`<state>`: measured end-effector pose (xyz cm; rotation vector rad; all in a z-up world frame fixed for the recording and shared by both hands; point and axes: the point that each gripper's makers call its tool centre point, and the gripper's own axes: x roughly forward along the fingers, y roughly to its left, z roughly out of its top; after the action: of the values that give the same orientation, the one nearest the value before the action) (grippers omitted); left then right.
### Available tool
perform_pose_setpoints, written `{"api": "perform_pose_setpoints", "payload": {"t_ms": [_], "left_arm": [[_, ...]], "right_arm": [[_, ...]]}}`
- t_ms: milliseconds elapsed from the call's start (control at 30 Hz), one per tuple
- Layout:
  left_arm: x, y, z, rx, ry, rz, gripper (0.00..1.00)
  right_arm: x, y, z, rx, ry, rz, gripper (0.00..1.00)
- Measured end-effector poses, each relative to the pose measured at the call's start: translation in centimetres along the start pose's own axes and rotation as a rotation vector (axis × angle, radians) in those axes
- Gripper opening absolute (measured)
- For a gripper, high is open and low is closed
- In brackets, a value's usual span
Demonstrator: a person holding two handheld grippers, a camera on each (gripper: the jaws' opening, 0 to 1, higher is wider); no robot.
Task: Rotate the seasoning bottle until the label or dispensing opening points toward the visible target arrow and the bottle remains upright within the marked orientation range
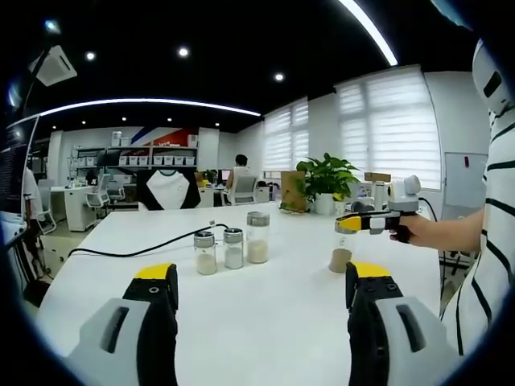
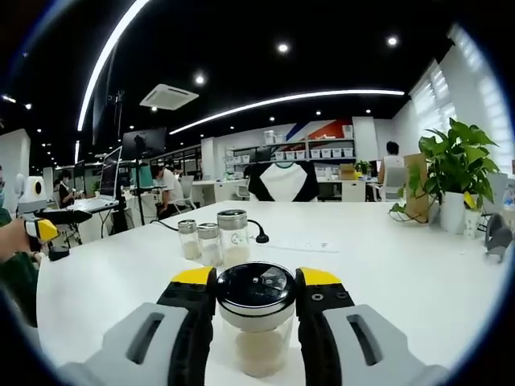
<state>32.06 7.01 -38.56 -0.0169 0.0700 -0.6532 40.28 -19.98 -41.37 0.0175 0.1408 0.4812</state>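
While upright, seasoning bottle (image 2: 257, 322) clamped btwn right gripper (image 2: 257, 291) jaws.

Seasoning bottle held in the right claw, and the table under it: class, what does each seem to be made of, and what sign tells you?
Bottle: clear body, likely glass or hard plastic, since the pale seasoning shows through. Its cap looks like shiny metal with a dark top; it mirrors the ceiling lights. Table: smooth white top with a soft sheen, probably laminate. The right claw grips the bottle at cap height.
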Motion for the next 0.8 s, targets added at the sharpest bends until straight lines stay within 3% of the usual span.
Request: {"api": "perform_pose_setpoints", "payload": {"t_ms": [567,800], "left_arm": [[-0.84,0.45,-0.18,-0.004,0.002,0.023,0.91],[-0.71,0.18,0.17,0.006,-0.005,0.015,0.91]], "right_arm": [[-0.26,0.76,0.07,-0.001,-0.028,0.150,0.38],[-0.13,0.70,-0.16,0.001,-0.011,0.236,0.38]]}}
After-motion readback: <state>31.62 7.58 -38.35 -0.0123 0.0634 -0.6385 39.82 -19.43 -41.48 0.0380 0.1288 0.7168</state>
